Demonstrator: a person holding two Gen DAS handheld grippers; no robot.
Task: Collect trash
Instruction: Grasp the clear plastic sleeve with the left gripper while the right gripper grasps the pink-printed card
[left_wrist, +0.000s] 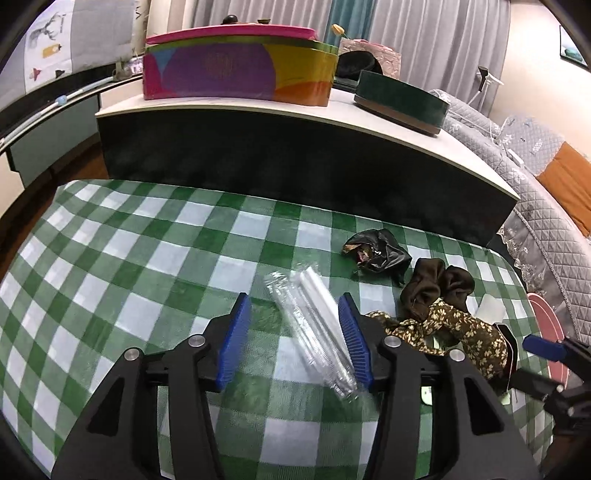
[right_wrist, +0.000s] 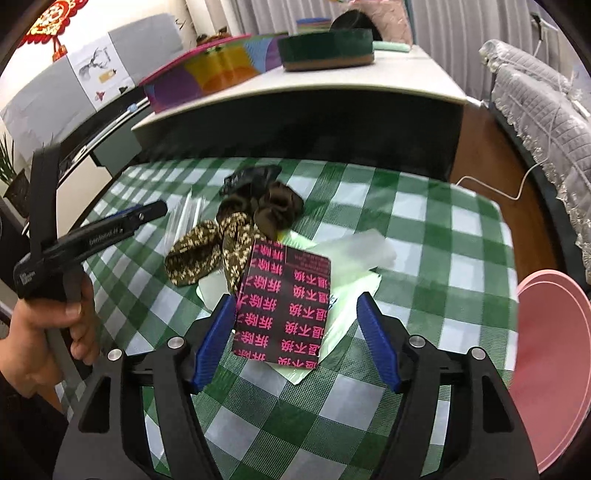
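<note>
A clear plastic wrapper (left_wrist: 317, 328) lies on the green checked cloth (left_wrist: 147, 258) between the open jaws of my left gripper (left_wrist: 295, 317). A crumpled black bag (left_wrist: 380, 251) lies beyond it, also in the right wrist view (right_wrist: 251, 177). Brown and floral scrunchies (left_wrist: 439, 314) lie to the right. My right gripper (right_wrist: 295, 310) is open over a black card with pink print (right_wrist: 288, 306), which rests on pale green plastic film (right_wrist: 343, 325). The scrunchies (right_wrist: 236, 225) and a translucent scrap (right_wrist: 358, 247) lie just beyond. The left gripper (right_wrist: 144, 214) shows at the left.
A pink bin (right_wrist: 550, 365) stands at the table's right edge. A raised shelf (left_wrist: 295, 114) behind the cloth carries a colourful box (left_wrist: 236, 66) and a green box (left_wrist: 402, 99). A quilted grey sofa (left_wrist: 535, 177) stands to the right.
</note>
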